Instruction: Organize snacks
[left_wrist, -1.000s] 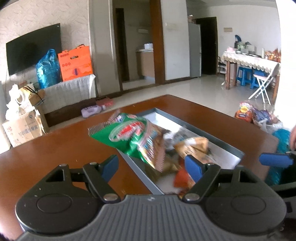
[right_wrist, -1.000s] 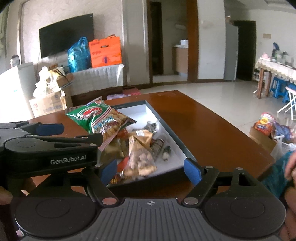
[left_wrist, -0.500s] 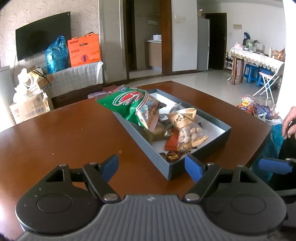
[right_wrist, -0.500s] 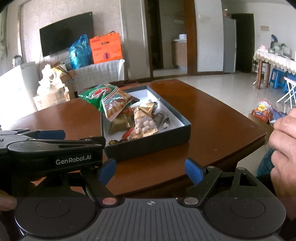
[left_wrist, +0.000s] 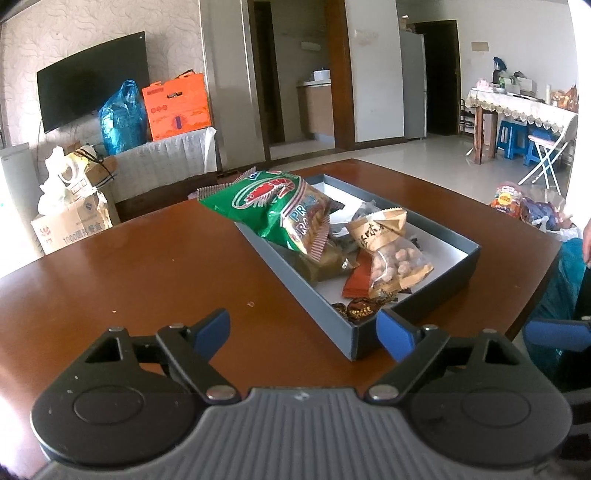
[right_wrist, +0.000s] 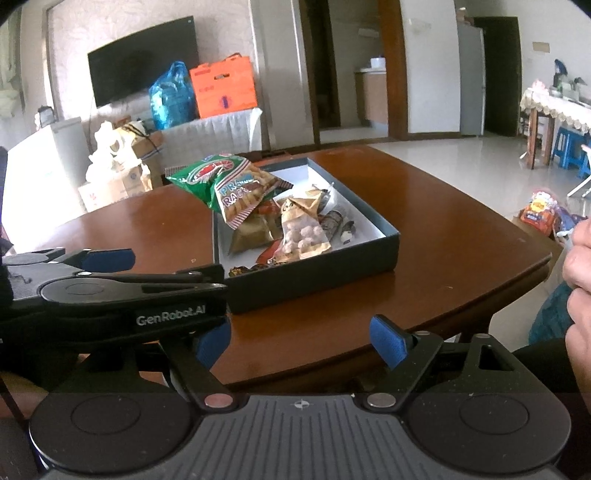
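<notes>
So the snacks are all piled in a dark box (left_wrist: 439, 291) with a white inside, sitting on the brown wooden table (left_wrist: 140, 266), right of centre in the left wrist view and dead centre in the right wrist view. Biggest thing in there is a green prawn cracker bag (left_wrist: 273, 206), lying tilted over the far left rim of the box so part of it hangs outside. Just beside it toward the near end is a clear peanut packet (left_wrist: 391, 254) with a tan top, and under that an orange-red wrapper (left_wrist: 356, 280). There's a gold-brown pouch (right_wrist: 251, 230) tucked under the green bag, plus a small dark candy (left_wrist: 358, 308) in the near corner.

Left gripper (left_wrist: 303, 334) sits at the bottom of its frame, blue fingers spread wide with nothing between them, hovering over the table just short of the box's near corner. Right gripper (right_wrist: 301, 341) is also spread and empty, back off the table's near edge.

Background, upper left: a wall TV (left_wrist: 88, 96), a blue plastic bag (left_wrist: 122, 118) and an orange box (left_wrist: 177, 105).
</notes>
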